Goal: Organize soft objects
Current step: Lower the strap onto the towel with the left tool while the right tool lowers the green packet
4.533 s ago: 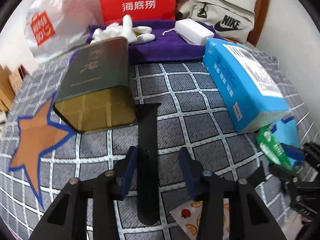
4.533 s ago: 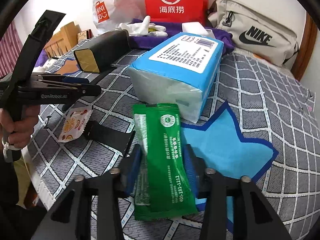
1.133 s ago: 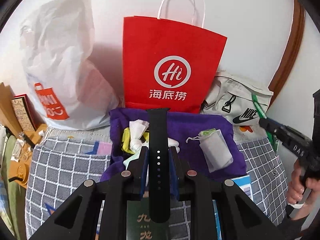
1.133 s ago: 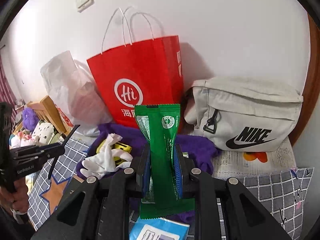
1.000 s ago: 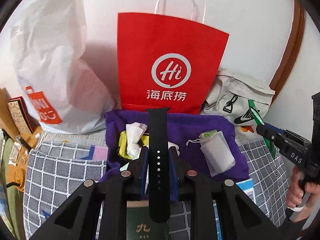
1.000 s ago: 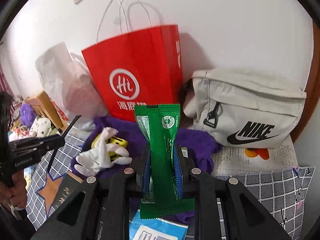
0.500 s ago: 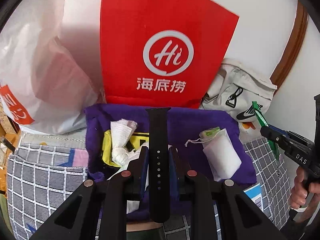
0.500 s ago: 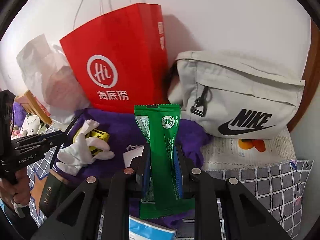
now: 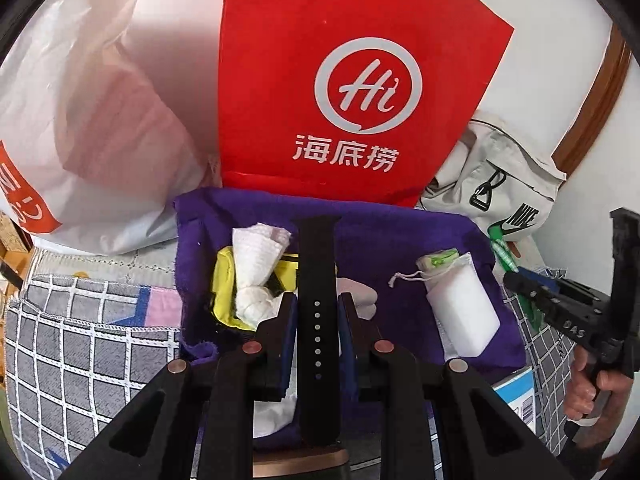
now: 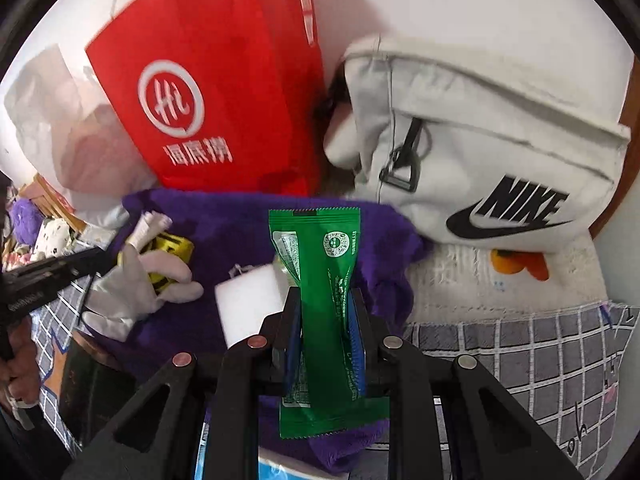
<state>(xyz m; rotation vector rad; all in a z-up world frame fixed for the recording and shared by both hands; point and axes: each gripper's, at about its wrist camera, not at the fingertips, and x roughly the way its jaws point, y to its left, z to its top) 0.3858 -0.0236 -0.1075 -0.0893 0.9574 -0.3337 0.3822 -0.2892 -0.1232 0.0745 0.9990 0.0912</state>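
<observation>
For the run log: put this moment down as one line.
left gripper: shut on black watch strap | right gripper: shut on green sachet | both above purple towel | placed: neither yet

Matt rubbery black strap point(image 9: 318, 304), glossy green plastic packet point(image 10: 326, 300), fuzzy purple cloth point(image 9: 380, 248).

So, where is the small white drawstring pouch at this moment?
In the left wrist view, the white drawstring pouch lies on the right part of the purple towel, right of the black watch strap and below the red paper bag.
</observation>
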